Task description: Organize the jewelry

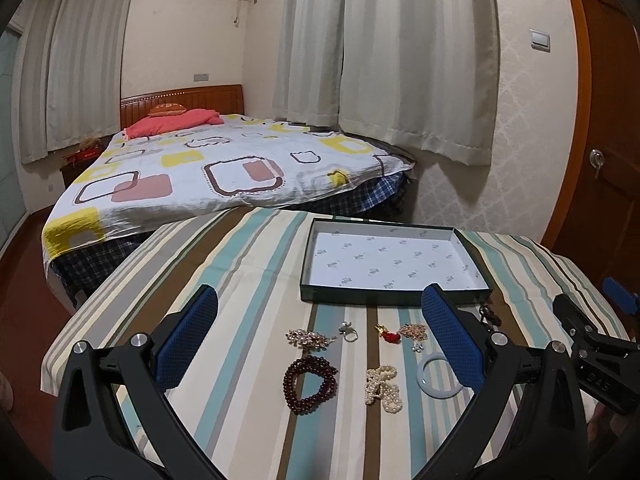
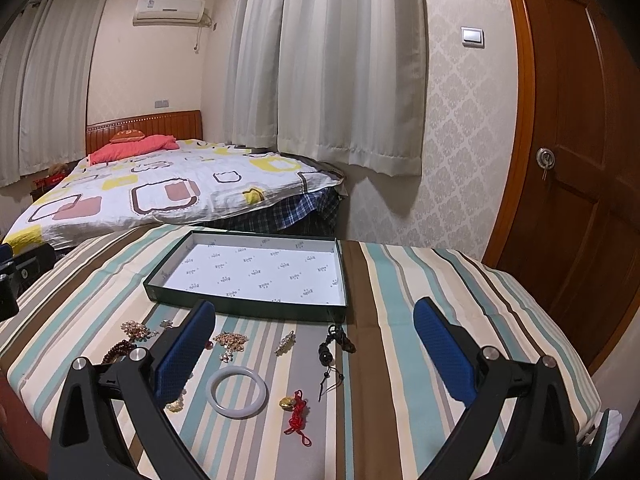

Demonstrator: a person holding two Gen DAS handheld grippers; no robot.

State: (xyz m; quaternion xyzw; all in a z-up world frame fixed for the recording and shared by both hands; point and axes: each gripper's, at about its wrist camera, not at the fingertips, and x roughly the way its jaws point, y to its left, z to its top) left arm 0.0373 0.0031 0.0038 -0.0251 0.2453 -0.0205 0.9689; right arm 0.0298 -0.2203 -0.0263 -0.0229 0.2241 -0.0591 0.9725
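Note:
A shallow dark green box (image 1: 394, 302) with a white printed lining stands empty on the striped table; it also shows in the right wrist view (image 2: 248, 306). In front of it lie jewelry pieces: a dark red bead bracelet (image 1: 310, 384), a pearl strand (image 1: 383, 389), a pale jade bangle (image 2: 236, 390), a gold brooch (image 1: 310, 338), a ring (image 1: 347, 330), a red-and-gold charm (image 1: 390, 335), a gold charm on red cord (image 2: 295, 406) and a dark bead pendant (image 2: 335, 346). My left gripper (image 1: 320, 334) is open above the left pieces. My right gripper (image 2: 316, 344) is open above the right pieces.
The striped cloth (image 1: 240, 264) covers the table. A bed (image 1: 224, 168) stands behind it, curtains (image 1: 400, 60) hang beyond, and a wooden door (image 2: 580, 160) is at the right. The right gripper's body (image 1: 592, 356) shows at the right of the left wrist view.

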